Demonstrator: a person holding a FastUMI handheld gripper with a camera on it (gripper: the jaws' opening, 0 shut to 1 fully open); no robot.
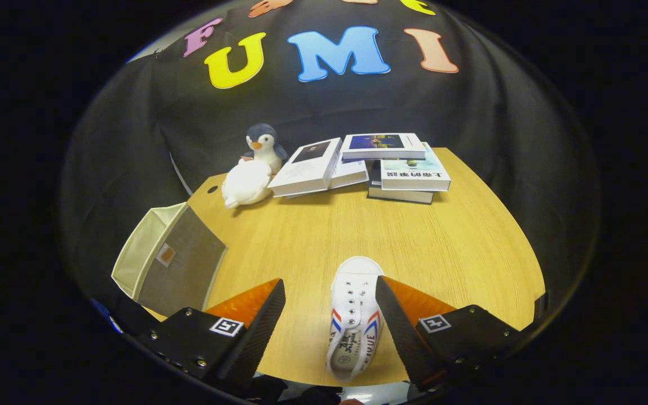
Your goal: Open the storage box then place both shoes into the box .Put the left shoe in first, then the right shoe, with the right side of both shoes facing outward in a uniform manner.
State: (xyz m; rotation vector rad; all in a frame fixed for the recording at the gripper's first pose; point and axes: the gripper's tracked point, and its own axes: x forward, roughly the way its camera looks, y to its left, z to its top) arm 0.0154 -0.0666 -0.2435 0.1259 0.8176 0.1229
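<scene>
A white sneaker (354,315) with red and blue side stripes lies on the wooden table (448,247), toe pointing away from me. It sits between my fingers, close against the right one, with a wide gap to the left one. My gripper (329,301) is open and hovers over the shoe. A beige fabric storage box (169,259) stands at the table's left edge, beyond my left finger; its grey flap hangs toward me and the light lining shows behind it.
At the back of the table a plush penguin (265,147) stands behind a white plush toy (247,184). Several books (383,163) lie stacked and leaning to their right. Bare wood stretches between the books and my fingers.
</scene>
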